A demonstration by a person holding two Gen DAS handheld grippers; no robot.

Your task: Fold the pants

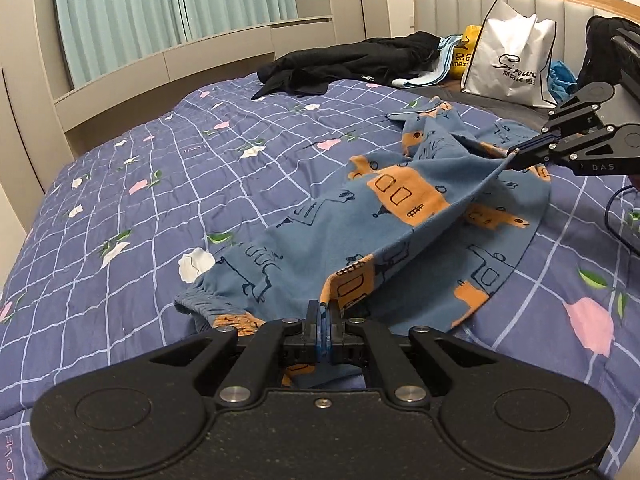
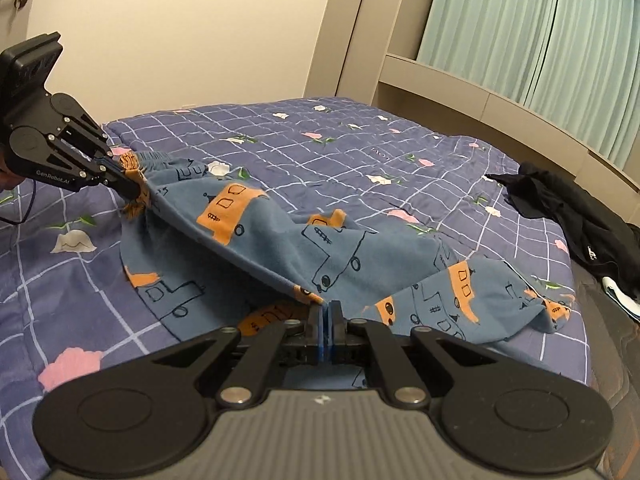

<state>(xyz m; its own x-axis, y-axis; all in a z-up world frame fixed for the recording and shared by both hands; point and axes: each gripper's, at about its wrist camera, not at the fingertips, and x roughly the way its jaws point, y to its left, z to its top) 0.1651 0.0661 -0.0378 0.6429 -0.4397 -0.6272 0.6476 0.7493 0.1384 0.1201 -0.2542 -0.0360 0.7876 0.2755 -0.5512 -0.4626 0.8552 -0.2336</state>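
The blue pants [image 1: 360, 232] with orange vehicle prints lie on the bed, partly lifted between my two grippers. My left gripper [image 1: 323, 312] is shut on the pants near the waistband; it also shows in the right wrist view [image 2: 134, 192]. My right gripper [image 2: 325, 312] is shut on a fold edge of the pants [image 2: 320, 248]; it also shows in the left wrist view [image 1: 516, 158]. The cloth stretches taut between the two grips and sags onto the bed on both sides.
The bed has a purple checked quilt [image 1: 140, 200] with flowers. Black clothes [image 1: 352, 64], a white shopping bag [image 1: 516, 60] and a yellow bag [image 1: 464, 56] lie by the headboard. A window ledge [image 2: 500, 104] with curtains runs along the far side.
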